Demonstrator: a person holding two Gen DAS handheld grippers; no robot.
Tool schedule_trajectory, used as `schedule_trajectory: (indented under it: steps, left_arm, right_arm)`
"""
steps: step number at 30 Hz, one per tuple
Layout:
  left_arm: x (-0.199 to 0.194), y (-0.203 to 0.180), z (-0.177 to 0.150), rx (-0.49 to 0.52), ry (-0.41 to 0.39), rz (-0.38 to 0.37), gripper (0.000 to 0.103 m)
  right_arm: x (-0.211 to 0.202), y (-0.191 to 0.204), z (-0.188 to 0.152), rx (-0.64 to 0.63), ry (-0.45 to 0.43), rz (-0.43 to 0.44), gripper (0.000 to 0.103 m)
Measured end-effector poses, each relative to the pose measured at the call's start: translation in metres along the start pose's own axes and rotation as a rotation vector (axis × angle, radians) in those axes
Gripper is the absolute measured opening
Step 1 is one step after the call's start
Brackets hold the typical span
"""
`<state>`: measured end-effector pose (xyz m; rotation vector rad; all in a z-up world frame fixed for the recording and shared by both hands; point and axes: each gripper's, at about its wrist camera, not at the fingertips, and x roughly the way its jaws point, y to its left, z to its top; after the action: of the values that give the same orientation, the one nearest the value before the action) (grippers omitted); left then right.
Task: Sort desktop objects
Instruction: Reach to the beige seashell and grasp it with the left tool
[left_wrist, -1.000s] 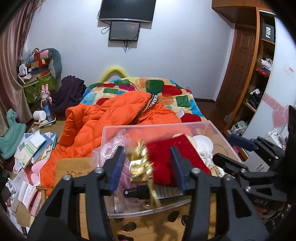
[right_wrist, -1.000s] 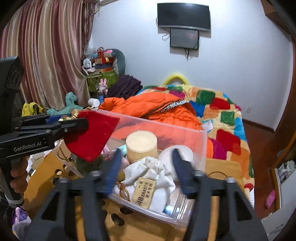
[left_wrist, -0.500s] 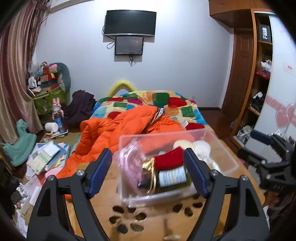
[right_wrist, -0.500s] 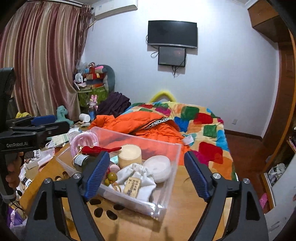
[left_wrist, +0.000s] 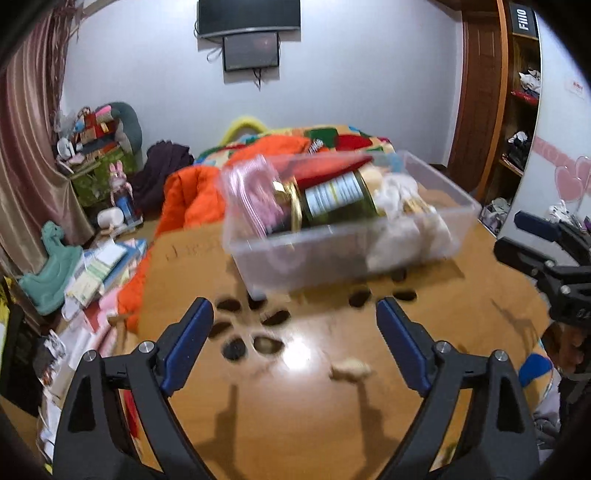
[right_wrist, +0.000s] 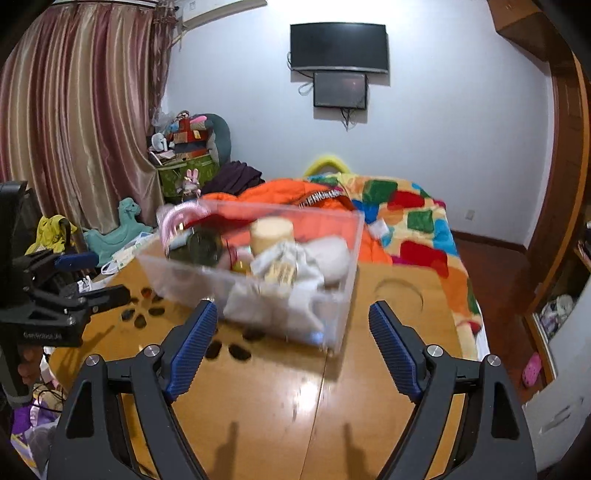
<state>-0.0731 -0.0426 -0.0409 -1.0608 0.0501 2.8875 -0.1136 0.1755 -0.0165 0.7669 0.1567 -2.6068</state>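
A clear plastic bin (left_wrist: 314, 243) (right_wrist: 332, 295) stands on the wooden table (left_wrist: 303, 398). It holds a green can with a white label (left_wrist: 338, 197), a red cloth (left_wrist: 328, 166), a pink coil (left_wrist: 251, 192), white cloth bags (right_wrist: 288, 273) and a cream candle (right_wrist: 271, 234). My left gripper (left_wrist: 293, 343) is open and empty, back from the bin. My right gripper (right_wrist: 291, 343) is open and empty, just short of the bin's near wall. A small beige scrap (left_wrist: 351, 370) lies on the table.
Flower-shaped cutouts (left_wrist: 255, 325) pierce the tabletop near the bin. An orange jacket (left_wrist: 199, 192) and a patchwork quilt (right_wrist: 410, 221) cover the bed behind. Books and toys (left_wrist: 92, 269) clutter the floor on the left. Shelves (left_wrist: 521, 110) stand on the right.
The left gripper let go of the red cloth and gold-topped can into the bin. Both grippers opened wide and pulled back from the bin.
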Motion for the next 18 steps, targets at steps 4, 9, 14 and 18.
schedule_trajectory:
  steps: [4,9,14,18]
  left_arm:
    - [0.004,-0.008,-0.021,-0.026,0.030,-0.016,0.090]
    - [0.017,-0.022,-0.037,-0.013,0.071,-0.003,0.090]
    - [0.022,-0.029,-0.043,-0.011,0.062,0.019,0.090]
    - [0.023,-0.032,-0.044,-0.003,0.055,0.030,0.080]
  right_arm:
    - [0.005,-0.003,-0.029,0.012,0.071,-0.014,0.082]
    - [0.006,-0.016,-0.045,0.085,0.105,0.015,0.082]
    - [0.005,-0.023,-0.050,0.122,0.109,0.040,0.082]
    - [0.004,-0.026,-0.050,0.129,0.106,0.032,0.082]
